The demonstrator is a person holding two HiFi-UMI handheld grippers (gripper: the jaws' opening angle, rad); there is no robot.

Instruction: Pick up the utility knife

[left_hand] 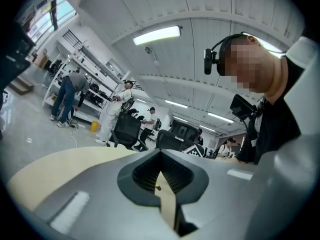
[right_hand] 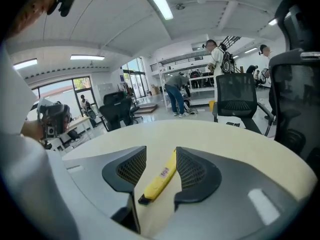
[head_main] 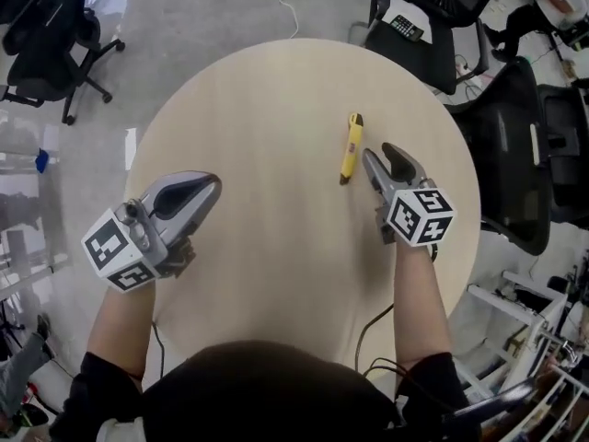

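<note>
Now, table: we see a round pale wooden table, its top bare except for the knife and the two grippers above it.
Edges: the far rim curves away beyond the knife, and the right rim runs just right of the right gripper; the near rim is hidden under our body.
Open room: wide bare wood lies left of the knife and between the two grippers. A black office chair crowds the right rim, a second chair stands past the far rim, and a third chair is well apart at far left.
Utility knife: the yellow utility knife lies flat, right of the table's middle, its length running near to far, dark tip at the near end.
Right gripper: the right gripper has its jaws standing well apart. In its own view the knife shows in the gap, and neither pad presses on it. From the head view the knife lies just left of the jaw tips.
Left gripper: the left gripper is over the table's near left. Its jaw tips meet, with nothing between them.
</note>
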